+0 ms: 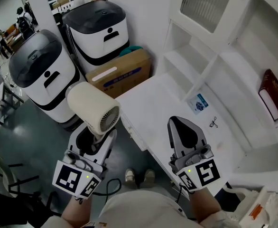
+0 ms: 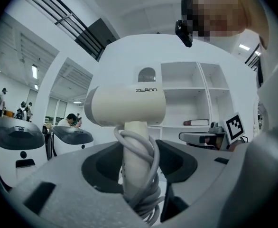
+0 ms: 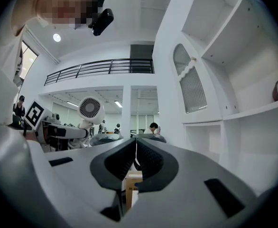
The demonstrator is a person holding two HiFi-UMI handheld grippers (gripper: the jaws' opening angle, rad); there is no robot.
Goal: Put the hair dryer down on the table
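The left gripper pinches the handle of the dryer, its jaws standing wide on either side of the handle with the grey cord coiled round it between them. The dryer is held upright in the air, cream barrel on top and lying level, its round rear grille turned toward the person and the bench. It hangs over the grey floor, just off the bench's near left corner, and touches neither bench nor floor. The right gripper is over the near edge of the bench with its jaws pressed together and nothing between them. A small blue-and-white card and a tiny black item, too small to make out, lie on the bench farther in, well apart from both grippers. Behind the bench stands a white shelf unit with a red book lying in a right-hand compartment. A cardboard box sits against the bench's far left end, and two white machines with dark lids stand on the floor beyond the dryer. The person's shoes show on the floor between the grippers.
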